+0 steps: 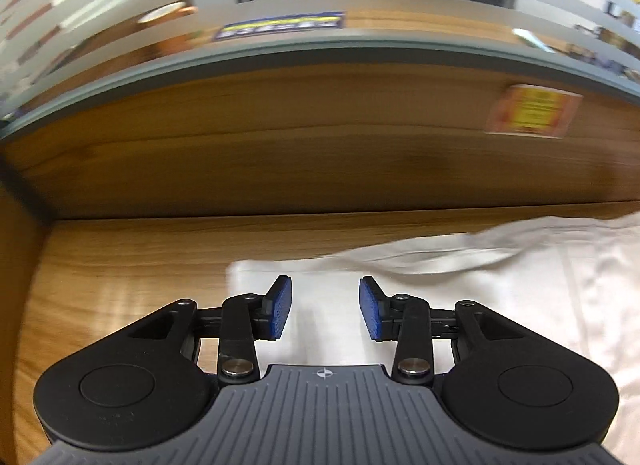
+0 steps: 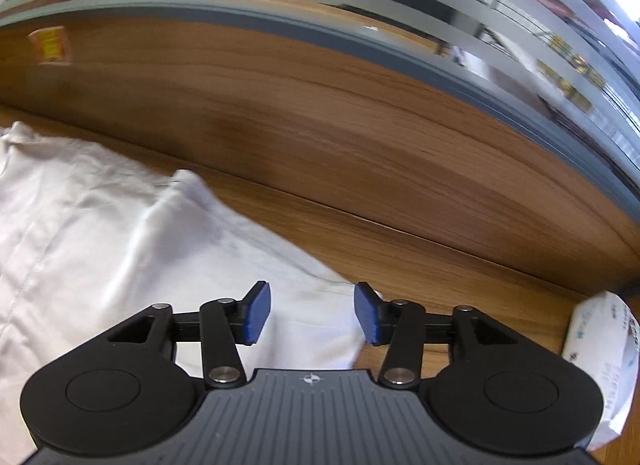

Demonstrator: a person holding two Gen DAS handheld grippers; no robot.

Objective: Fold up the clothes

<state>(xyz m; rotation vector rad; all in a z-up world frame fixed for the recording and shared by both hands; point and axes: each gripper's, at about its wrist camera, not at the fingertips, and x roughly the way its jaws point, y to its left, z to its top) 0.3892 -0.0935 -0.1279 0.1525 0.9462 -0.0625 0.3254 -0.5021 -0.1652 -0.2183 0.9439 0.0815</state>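
My left gripper (image 1: 325,307) and right gripper (image 2: 312,311) both gape wide, empty, over opposite ends of the white garment (image 2: 100,233), which stretches sideways between them.

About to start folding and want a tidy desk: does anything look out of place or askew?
The white garment lies rumpled, its far edge bunched rather than flat. A white tissue pack sits beside the right gripper, near the cloth. Nothing looks spilled or damaged.
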